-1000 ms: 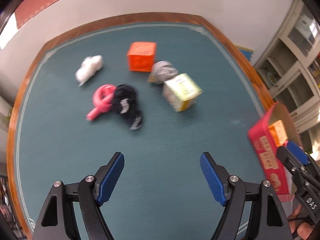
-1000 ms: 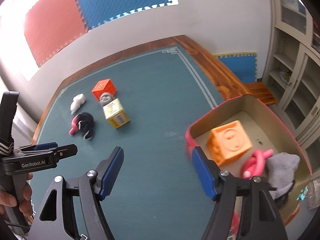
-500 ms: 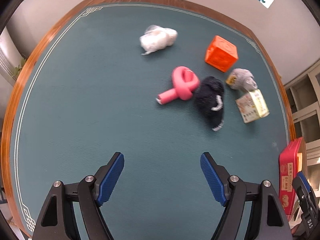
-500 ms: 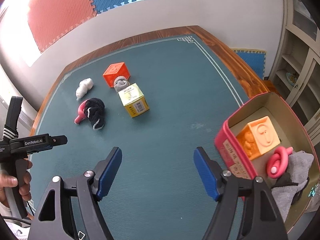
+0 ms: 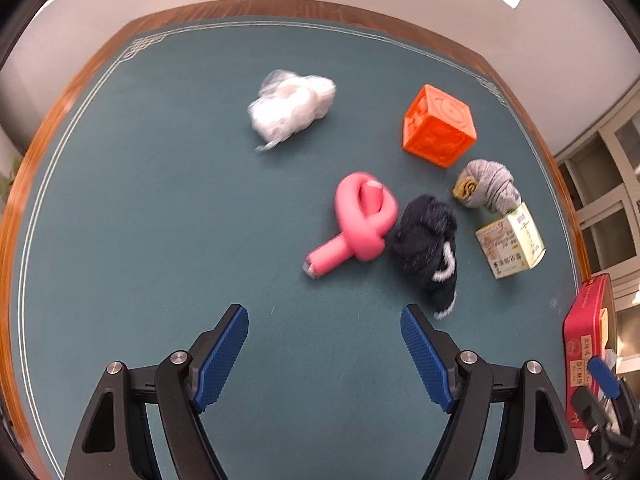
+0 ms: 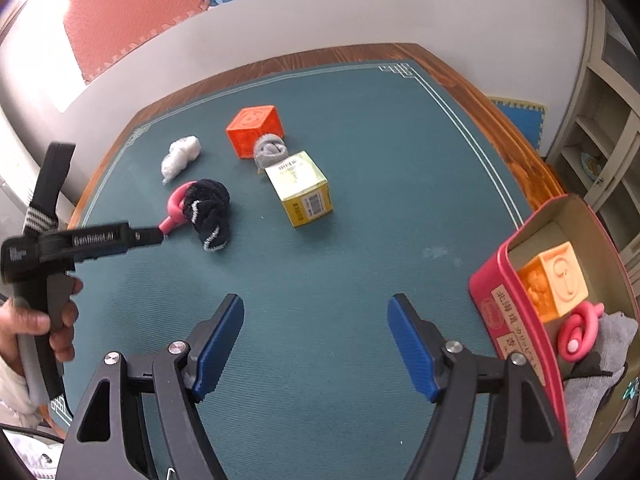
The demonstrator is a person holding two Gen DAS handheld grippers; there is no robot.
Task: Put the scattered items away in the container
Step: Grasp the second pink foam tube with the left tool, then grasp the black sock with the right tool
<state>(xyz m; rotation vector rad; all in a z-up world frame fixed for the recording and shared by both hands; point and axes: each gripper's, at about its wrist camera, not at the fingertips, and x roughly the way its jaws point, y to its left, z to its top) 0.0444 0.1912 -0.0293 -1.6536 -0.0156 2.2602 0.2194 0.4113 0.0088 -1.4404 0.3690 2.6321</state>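
A pink foam loop (image 5: pixel 362 222), twisted like a ribbon with one tail end pointing toward seven o'clock, lies on the green desk (image 5: pixel 160 220) just ahead of the left tool (image 5: pixel 324 354), whose blue-padded jaws are spread wide and hold nothing. It looks light, soft and springy, so it should squash under the pads; the straight tail or the crossing of the loop seems the best place to pinch. Touching its three o'clock side is a dark balled sock (image 5: pixel 426 246), also soft. Farther out lie a white crumpled bag (image 5: pixel 290 108) at eleven o'clock, an orange cube (image 5: pixel 438 126) at one o'clock, a grey sock (image 5: pixel 490 184) and a yellow carton (image 5: pixel 510 242) at two o'clock. The right tool (image 6: pixel 316 344) is likewise wide apart and empty. At its three o'clock stands the red container (image 6: pixel 508 320), already holding a pale orange cube (image 6: pixel 556 280), a second pink loop (image 6: pixel 578 330) and grey cloth (image 6: pixel 608 340).
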